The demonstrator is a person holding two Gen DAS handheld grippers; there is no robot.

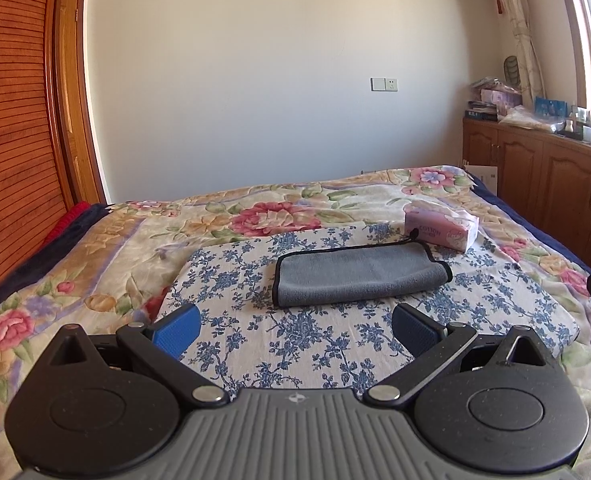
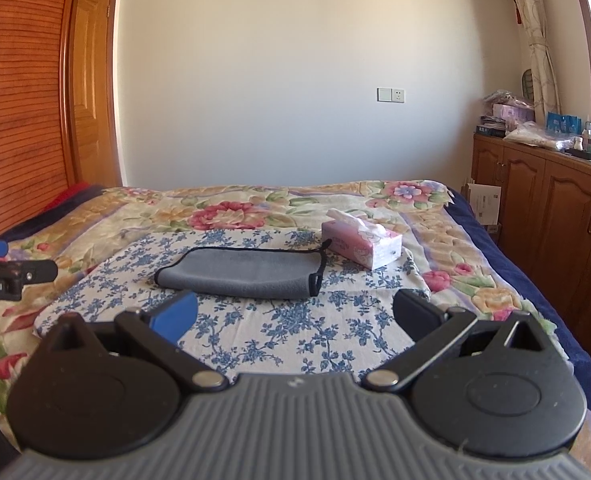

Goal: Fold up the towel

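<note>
A grey towel (image 1: 359,274) with black edging lies folded on a blue-flowered cloth (image 1: 303,344) on the bed; it also shows in the right wrist view (image 2: 241,272). My left gripper (image 1: 295,326) is open and empty, a short way in front of the towel, not touching it. My right gripper (image 2: 295,318) is open and empty, also just short of the towel's near edge. The left gripper's tip (image 2: 3,266) shows at the left edge of the right wrist view.
A pink tissue box (image 1: 441,228) stands behind the towel's right end, also in the right wrist view (image 2: 361,244). A floral bedspread (image 1: 95,264) covers the bed. Wooden cabinets (image 2: 543,200) stand at the right, a wooden headboard (image 1: 11,140) at the left.
</note>
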